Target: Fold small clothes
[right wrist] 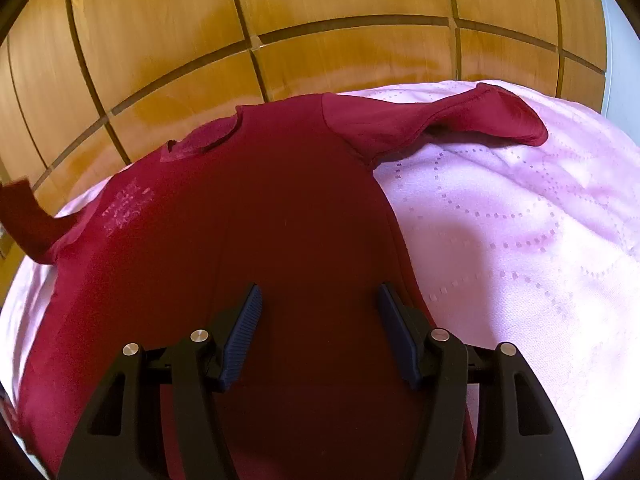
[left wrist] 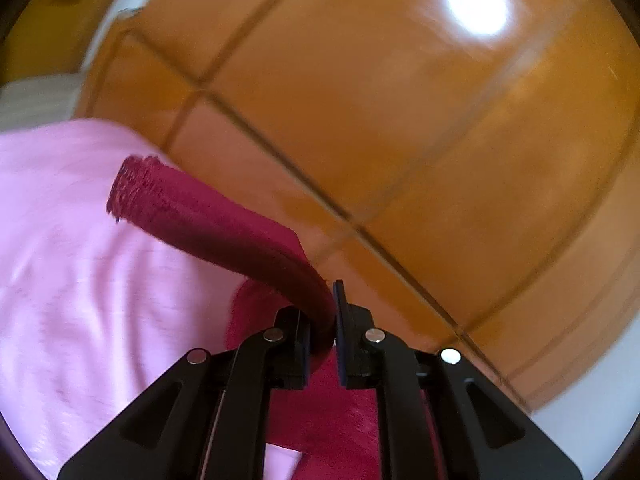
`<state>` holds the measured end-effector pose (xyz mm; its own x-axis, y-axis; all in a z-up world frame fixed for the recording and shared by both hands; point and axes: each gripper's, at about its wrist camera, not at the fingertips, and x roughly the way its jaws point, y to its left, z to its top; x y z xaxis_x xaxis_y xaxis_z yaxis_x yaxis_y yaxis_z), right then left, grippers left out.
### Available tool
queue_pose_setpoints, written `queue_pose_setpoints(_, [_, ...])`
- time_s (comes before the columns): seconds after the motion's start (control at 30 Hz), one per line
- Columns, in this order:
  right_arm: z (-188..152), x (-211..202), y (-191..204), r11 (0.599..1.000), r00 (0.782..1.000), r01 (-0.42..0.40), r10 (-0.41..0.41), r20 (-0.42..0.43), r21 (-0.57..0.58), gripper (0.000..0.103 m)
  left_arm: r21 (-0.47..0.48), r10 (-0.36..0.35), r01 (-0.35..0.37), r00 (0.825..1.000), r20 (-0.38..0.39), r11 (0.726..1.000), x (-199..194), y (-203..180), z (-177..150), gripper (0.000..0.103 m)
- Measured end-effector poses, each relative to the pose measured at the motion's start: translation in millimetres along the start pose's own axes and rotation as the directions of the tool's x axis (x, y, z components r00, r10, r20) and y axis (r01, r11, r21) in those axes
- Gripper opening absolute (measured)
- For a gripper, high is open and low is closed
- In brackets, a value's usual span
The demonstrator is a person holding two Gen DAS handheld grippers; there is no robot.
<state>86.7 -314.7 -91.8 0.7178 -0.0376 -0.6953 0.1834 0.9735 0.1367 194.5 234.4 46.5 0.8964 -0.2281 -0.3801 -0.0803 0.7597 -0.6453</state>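
A dark red T-shirt [right wrist: 256, 216] lies spread on a pink bed sheet [right wrist: 520, 240], collar toward the wooden wall. Its right sleeve [right wrist: 460, 120] lies out on the sheet. Its left sleeve [right wrist: 20, 216] is lifted at the left edge of the right wrist view. My left gripper [left wrist: 322, 320] is shut on that sleeve [left wrist: 208, 216], which arches up from the jaws over the sheet [left wrist: 72, 260]. My right gripper [right wrist: 320, 328] is open and empty, hovering over the shirt's lower body.
An orange-brown wooden panelled wall [right wrist: 320, 40] with dark grooves stands behind the bed; it also fills the left wrist view [left wrist: 400, 120]. A white wall strip [right wrist: 620, 40] shows at the far right.
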Motion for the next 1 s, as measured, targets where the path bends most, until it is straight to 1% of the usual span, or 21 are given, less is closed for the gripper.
queue_pose_setpoints(0.13, [-1,0,-1,1.0,1.0,-0.007,0.007,0.003,0.004,0.059,0.136,-0.055,0.064,0.996,-0.067,0.989,16,-62,-29,0.008])
queue_pose_setpoints(0.23, [-1,-1,-2,1.0,1.0,-0.013,0.013,0.005,0.007,0.059,0.187,-0.08,0.103,0.989,-0.125,0.977,29,-92,-54,0.008])
queue_pose_setpoints(0.33, [-1,-1,-3,1.0,1.0,-0.02,0.02,0.006,0.011,0.059,0.227,-0.096,0.143,0.974,-0.205,0.963,49,-124,-90,0.008])
queue_pose_setpoints(0.4, [-1,-1,-4,1.0,1.0,-0.025,0.025,0.007,0.013,0.059,0.264,-0.083,0.148,0.966,-0.243,0.953,62,-138,-111,0.009])
queue_pose_setpoints(0.5, [-1,-1,-5,0.999,1.0,-0.029,0.029,0.009,0.015,0.059,0.328,-0.039,0.141,0.953,-0.299,0.934,86,-153,-139,0.011])
queue_pose_setpoints(0.53, [-1,-1,-5,0.999,1.0,-0.03,0.03,0.009,0.015,0.059,0.356,-0.016,0.138,0.946,-0.324,0.924,95,-158,-153,0.011])
queue_pose_setpoints(0.57, [-1,0,-5,0.999,0.999,-0.031,0.031,0.009,0.015,0.059,0.376,0.001,0.133,0.942,-0.336,0.917,100,-162,-163,0.016])
queue_pose_setpoints(0.6, [-1,0,-5,0.999,0.999,-0.031,0.031,0.009,0.015,0.059,0.401,0.02,0.132,0.936,-0.352,0.907,96,-167,-179,0.032])
queue_pose_setpoints(0.63, [-1,0,-5,0.999,0.999,-0.031,0.031,0.009,0.015,0.059,0.418,0.034,0.131,0.931,-0.363,0.899,100,-168,-189,0.041])
queue_pose_setpoints(0.67, [-1,0,-5,0.999,0.999,-0.031,0.031,0.009,0.015,0.059,0.436,0.036,0.139,0.929,-0.369,0.889,103,-172,-198,0.056])
queue_pose_setpoints(0.7, [-1,-1,-5,0.999,0.999,-0.031,0.031,0.009,0.015,0.059,0.453,0.034,0.148,0.929,-0.369,0.879,103,-176,-206,0.065])
queue_pose_setpoints(0.8, [-1,-1,-5,0.999,0.999,-0.032,0.032,0.009,0.016,0.059,0.487,0.004,0.197,0.925,-0.381,0.851,92,-181,-222,0.075])
queue_pose_setpoints(0.83, [-1,-1,-5,0.999,0.999,-0.032,0.032,0.009,0.016,0.059,0.502,0.0,0.21,0.922,-0.386,0.839,86,-181,-227,0.077])
queue_pose_setpoints(0.87, [-1,0,-5,0.999,0.999,-0.032,0.032,0.009,0.015,0.059,0.53,0.009,0.21,0.925,-0.381,0.822,79,-178,-231,0.08])
queue_pose_setpoints(0.9, [-1,0,-5,0.999,0.999,-0.032,0.032,0.009,0.015,0.059,0.557,0.023,0.196,0.932,-0.361,0.807,71,-173,-234,0.08])
queue_pose_setpoints(0.93, [-1,0,-5,0.999,0.999,-0.032,0.032,0.008,0.015,0.059,0.576,0.039,0.17,0.942,-0.332,0.8,61,-164,-234,0.08])
queue_pose_setpoints(1.0, [0,0,-4,1.0,1.0,-0.026,0.027,-0.001,0.014,0.059,0.581,0.068,0.113,0.957,-0.281,0.806,50,-146,-226,0.08])
